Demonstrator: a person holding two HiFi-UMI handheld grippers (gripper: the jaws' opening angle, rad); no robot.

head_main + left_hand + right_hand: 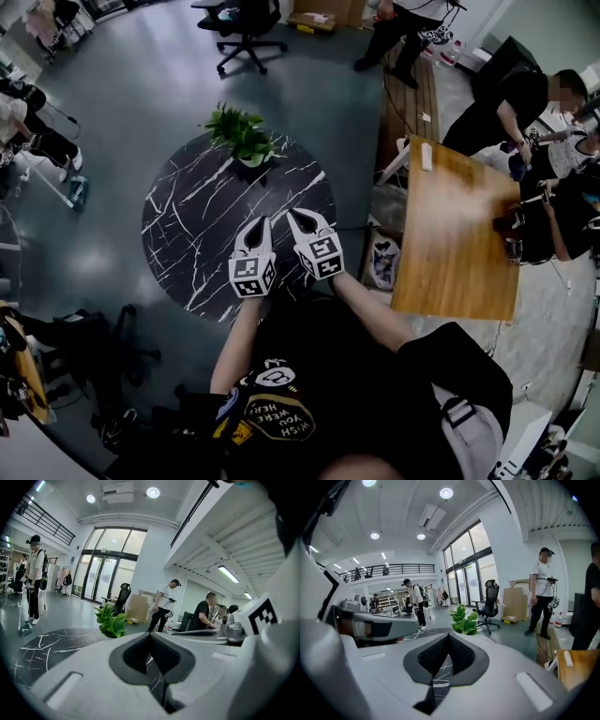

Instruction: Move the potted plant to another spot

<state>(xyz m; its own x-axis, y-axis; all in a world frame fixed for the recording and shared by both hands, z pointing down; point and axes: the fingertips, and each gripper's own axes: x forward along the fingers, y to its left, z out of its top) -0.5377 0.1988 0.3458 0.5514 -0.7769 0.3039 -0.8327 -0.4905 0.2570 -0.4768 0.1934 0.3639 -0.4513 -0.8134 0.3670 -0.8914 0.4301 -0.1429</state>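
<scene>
The potted plant, green leaves in a small white pot, stands at the far edge of the round black marble table. Both grippers hover side by side over the table's near part, well short of the plant. My left gripper is shut with nothing in it, and so is my right gripper. In the left gripper view the plant shows beyond the shut left gripper, up and to the left. In the right gripper view the plant sits just above the shut right gripper.
A wooden table stands to the right, with seated people at its far side. A bag lies between the two tables. An office chair and a standing person are behind the plant. Grey floor surrounds the marble table.
</scene>
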